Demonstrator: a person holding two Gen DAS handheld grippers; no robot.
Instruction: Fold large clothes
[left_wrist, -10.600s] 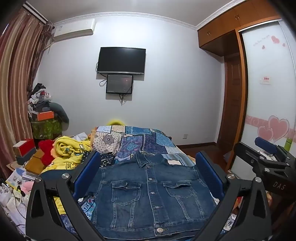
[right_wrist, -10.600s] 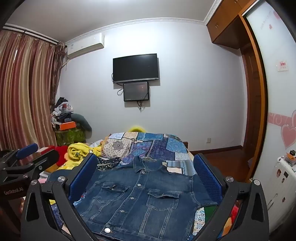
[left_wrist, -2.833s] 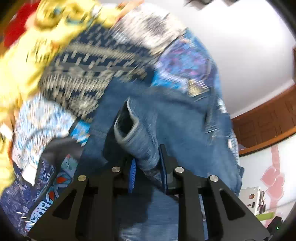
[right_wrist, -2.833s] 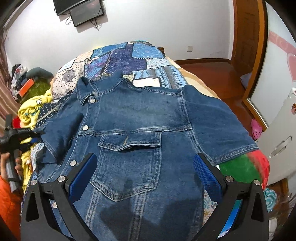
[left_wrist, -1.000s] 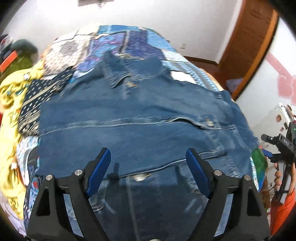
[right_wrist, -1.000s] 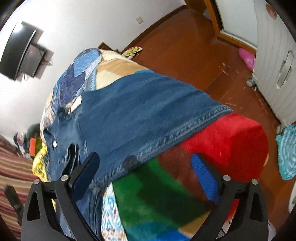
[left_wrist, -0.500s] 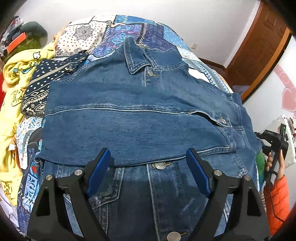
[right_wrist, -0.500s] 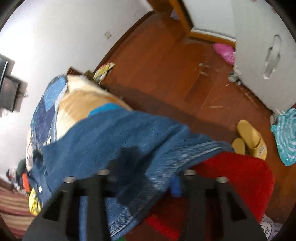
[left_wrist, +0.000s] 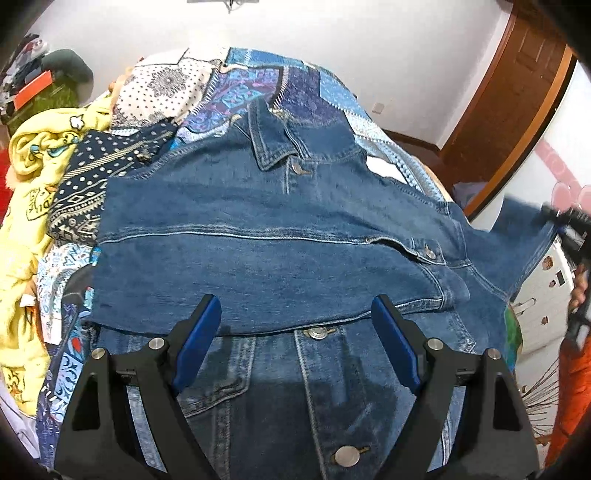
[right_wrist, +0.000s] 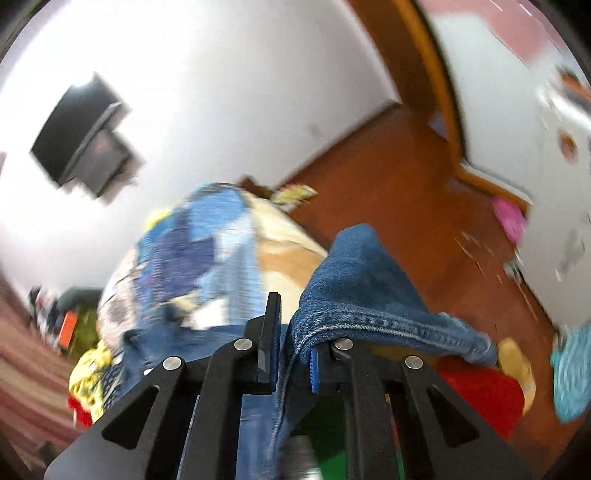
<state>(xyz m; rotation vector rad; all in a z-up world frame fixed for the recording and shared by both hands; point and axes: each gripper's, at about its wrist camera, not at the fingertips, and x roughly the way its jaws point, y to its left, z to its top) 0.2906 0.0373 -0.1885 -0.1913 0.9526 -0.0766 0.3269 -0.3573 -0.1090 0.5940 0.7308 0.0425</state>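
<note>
Denim, thick and stiff, makes up the blue button-front jacket (left_wrist: 280, 236) spread face-up on the patchwork bedspread (left_wrist: 295, 85). The right gripper (right_wrist: 291, 363) is clamped on the hem of its short sleeve (right_wrist: 369, 291); the left gripper (left_wrist: 295, 354) hovers wide apart, empty. Seamed edges likely give the firmest hold on this heavy cloth.

Denim jacket (left_wrist: 280, 236) on bed (left_wrist: 258, 81) (patchwork quilt)

The jacket (left_wrist: 258, 229) lies on the bed (left_wrist: 303, 88), collar at twelve o'clock; a blanket (left_wrist: 26, 206) lies at nine, a door (left_wrist: 517, 92) at two.
</note>
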